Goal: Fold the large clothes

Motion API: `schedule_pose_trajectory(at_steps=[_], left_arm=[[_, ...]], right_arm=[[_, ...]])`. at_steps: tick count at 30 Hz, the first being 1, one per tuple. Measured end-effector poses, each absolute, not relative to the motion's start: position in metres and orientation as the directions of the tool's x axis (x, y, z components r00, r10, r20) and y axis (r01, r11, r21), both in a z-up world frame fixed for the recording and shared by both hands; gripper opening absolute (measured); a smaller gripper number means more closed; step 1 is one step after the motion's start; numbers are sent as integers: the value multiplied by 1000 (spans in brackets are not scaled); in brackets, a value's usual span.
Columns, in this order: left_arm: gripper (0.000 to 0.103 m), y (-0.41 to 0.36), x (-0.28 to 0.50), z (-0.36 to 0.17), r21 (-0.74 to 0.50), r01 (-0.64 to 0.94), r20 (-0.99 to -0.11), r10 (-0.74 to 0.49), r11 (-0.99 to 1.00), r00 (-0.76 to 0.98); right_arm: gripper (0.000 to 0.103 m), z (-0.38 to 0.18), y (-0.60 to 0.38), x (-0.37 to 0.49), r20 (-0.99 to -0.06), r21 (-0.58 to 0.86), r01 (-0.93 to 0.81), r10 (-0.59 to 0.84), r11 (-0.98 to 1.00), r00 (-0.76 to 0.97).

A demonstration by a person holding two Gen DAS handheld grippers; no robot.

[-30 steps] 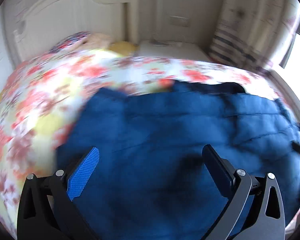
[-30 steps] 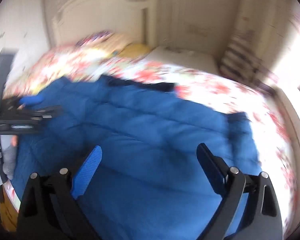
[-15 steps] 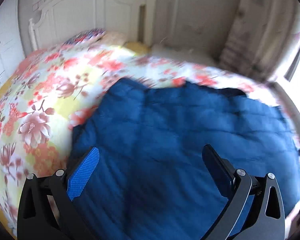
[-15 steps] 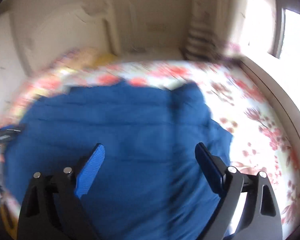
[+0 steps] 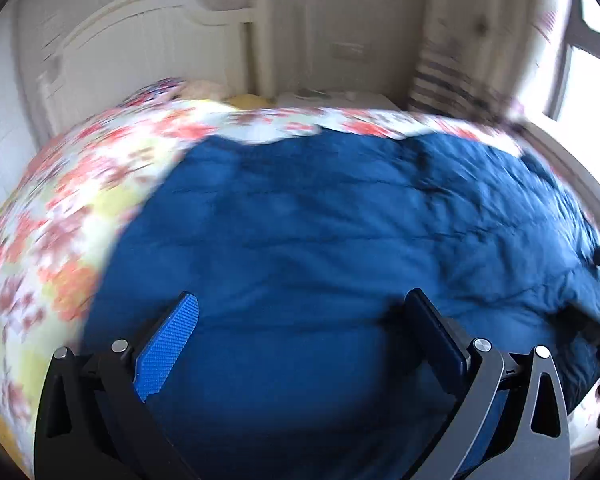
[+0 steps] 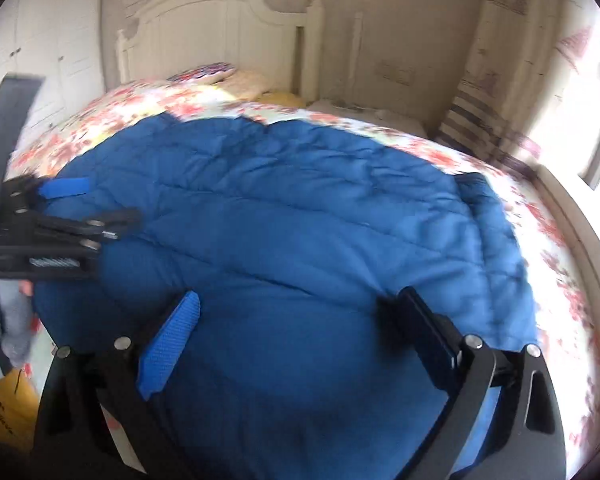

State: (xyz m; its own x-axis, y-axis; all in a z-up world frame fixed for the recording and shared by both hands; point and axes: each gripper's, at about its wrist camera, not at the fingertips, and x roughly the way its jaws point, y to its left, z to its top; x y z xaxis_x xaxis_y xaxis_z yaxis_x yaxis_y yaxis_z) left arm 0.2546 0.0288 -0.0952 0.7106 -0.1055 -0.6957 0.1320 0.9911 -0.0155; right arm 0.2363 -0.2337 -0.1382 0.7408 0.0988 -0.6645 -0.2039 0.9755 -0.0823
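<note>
1. A big blue quilted jacket [image 5: 340, 240] lies spread flat on a bed, over a floral cover [image 5: 80, 184]. It fills most of both views, and its stitched bands run across it.
2. The left gripper [image 5: 300, 336] hangs over the near part of the jacket. Its jaws stand wide apart with only blue cloth showing in the gap, and they grip nothing. Whether the fingertips touch the cloth I cannot tell.
3. The right gripper [image 6: 296, 332] likewise hangs above the jacket's near part, jaws spread wide and nothing held between them.
4. In the right wrist view the left gripper [image 6: 60, 224] shows from the side at the left edge, over the jacket's left border, with one blue pad [image 6: 64, 188] visible.
5. In that view a narrower folded strip of the jacket [image 6: 488, 240] lies along its right side, beside the cover.
6. The far edge of the jacket stops short of the pillows [image 6: 228, 74], with floral cover showing between them.
7. A white headboard [image 6: 216, 28] stands behind the pillows.
8. A striped curtain [image 6: 476, 120] hangs at the right beside a bright window [image 5: 588, 92].
9. Both views are blurred, the left wrist view more so.
</note>
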Motion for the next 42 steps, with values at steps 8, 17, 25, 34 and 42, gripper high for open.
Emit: schedule_pose_trajectory(at_steps=[8,17,25,34,42], left_arm=[[99,113,247,-117,-112,15,-730,-92,994,678],[98,77,199,-72,-16,24,-618,-29,1000,786],[99,10,194,-112,108,167,-664,-54,980,746],[99,15,191,-115,101,188,-663,-75,977,744],[99,12,191,-116,101,184,-668,-70,978,741]], right_arm=[[99,-150,-334,212,-675,68,48,11,997,737],[95,-129,-321,197,-647,26,69,-35,997,762],[95,-128,-243,178,-619,-101,-163,66,982,782],[100,-137,-280,180,-627,-65,-79,21,995,779],[101,-163,-336,178,-666,88,-8,65,996,743]])
